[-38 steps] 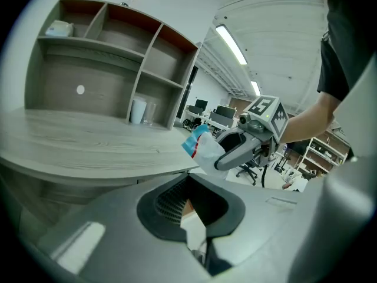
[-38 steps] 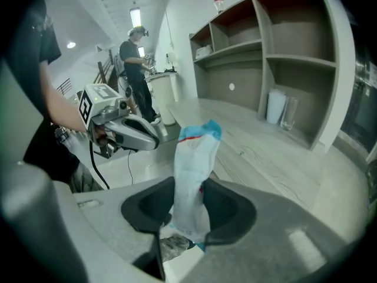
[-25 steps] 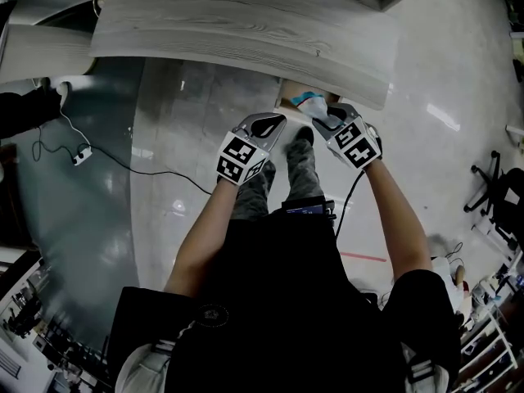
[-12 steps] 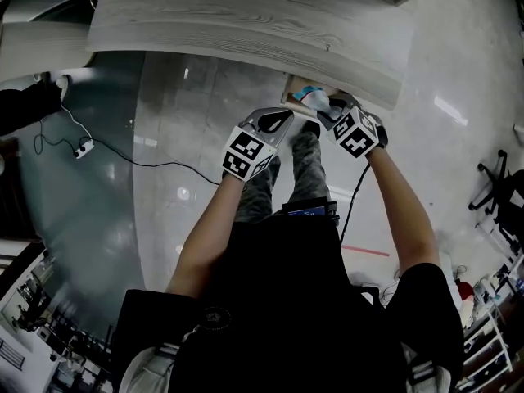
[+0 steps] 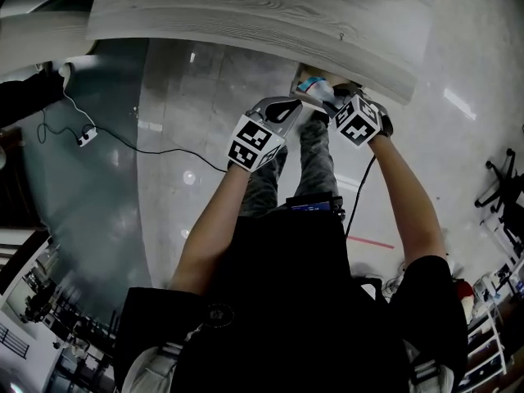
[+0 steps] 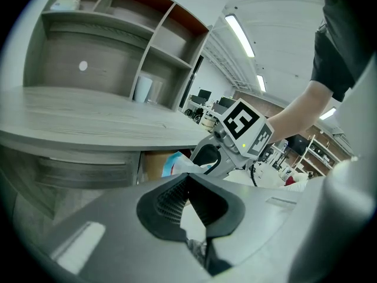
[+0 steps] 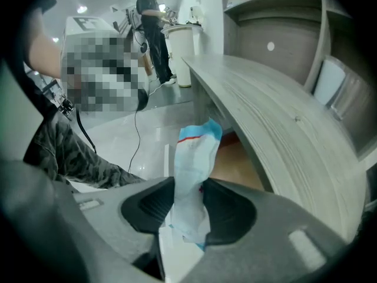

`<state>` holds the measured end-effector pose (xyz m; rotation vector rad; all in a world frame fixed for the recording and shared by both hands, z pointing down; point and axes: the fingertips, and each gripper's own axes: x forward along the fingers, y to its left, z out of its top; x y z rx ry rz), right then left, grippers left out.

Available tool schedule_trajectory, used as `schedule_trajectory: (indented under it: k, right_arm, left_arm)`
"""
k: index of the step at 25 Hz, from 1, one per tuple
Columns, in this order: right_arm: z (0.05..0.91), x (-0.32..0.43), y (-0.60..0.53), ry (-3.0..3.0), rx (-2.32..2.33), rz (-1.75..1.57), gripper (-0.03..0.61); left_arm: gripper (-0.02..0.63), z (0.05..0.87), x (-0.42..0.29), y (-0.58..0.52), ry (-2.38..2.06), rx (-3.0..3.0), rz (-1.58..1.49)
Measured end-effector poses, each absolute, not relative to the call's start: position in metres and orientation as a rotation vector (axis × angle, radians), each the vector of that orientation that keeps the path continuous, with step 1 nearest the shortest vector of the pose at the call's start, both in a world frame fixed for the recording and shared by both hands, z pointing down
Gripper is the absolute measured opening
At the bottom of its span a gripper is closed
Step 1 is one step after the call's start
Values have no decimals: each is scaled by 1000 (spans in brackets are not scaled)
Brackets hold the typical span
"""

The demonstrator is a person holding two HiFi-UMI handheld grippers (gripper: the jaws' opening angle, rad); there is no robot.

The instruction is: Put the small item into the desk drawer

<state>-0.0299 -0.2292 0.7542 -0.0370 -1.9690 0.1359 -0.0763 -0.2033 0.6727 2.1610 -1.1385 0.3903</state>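
Observation:
My right gripper [image 5: 334, 103] [image 7: 189, 200] is shut on a small white packet [image 5: 316, 93] [image 7: 193, 168] with a blue edge and a red line. It holds the packet upright, just in front of the open drawer [image 5: 304, 78] [image 7: 237, 158] under the grey wooden desk [image 5: 246, 15]. The drawer's brown inside shows below the desk top. My left gripper [image 5: 286, 106] [image 6: 187, 180] hovers beside it, a little to the left. Its jaws meet with nothing between them. In the left gripper view the packet [image 6: 177, 163] and the right gripper [image 6: 207, 157] show ahead of the drawer [image 6: 153, 165].
The person's legs in camouflage trousers [image 5: 318, 164] stand below the drawer. A black cable and a power strip [image 5: 84, 136] lie on the glossy floor to the left. Shelves with a white cup [image 6: 143, 89] rise behind the desk. Another person [image 7: 154, 22] stands far off.
Both grippers have moved toward the desk edge. The packet has come closer to the drawer opening, still in the right gripper.

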Motion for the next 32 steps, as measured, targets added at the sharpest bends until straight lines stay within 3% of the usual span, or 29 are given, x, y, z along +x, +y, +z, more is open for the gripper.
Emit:
schedule_trajectory:
  k: [32]
  right_arm:
    - [828,-14,-235,-1749,-185,-35,152]
  left_arm:
    - [-2,699,-78,-199,-1128,2112,412]
